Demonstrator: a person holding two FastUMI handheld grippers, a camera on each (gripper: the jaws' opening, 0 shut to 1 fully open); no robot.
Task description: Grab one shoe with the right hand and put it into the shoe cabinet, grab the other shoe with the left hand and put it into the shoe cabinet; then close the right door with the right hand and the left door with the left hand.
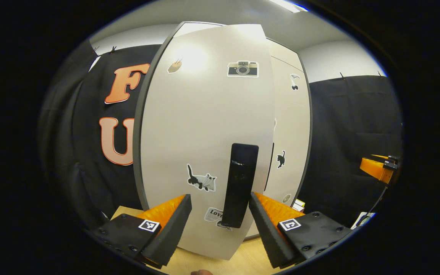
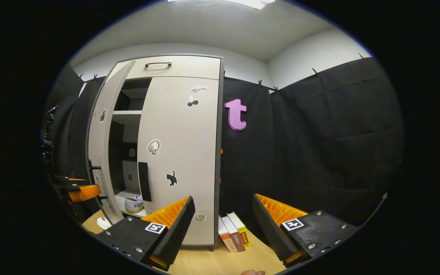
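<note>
White left door (image 1: 204,137) hangs part open right in front of the wide-open left tool (image 1: 220,219), its tall black handle (image 1: 240,185) standing between the fingers, while the right tool (image 2: 222,221) waits open and empty.

The pale shoe cabinet (image 2: 178,152) stands upright ahead and left of the right gripper's jaws. Its right door (image 2: 180,160), dotted with stickers, is shut; its left door (image 1: 204,145) is ajar, its black handle (image 1: 240,185) just ahead between the left gripper's jaws. A white shoe (image 2: 134,204) rests on the bottom shelf inside.
</note>
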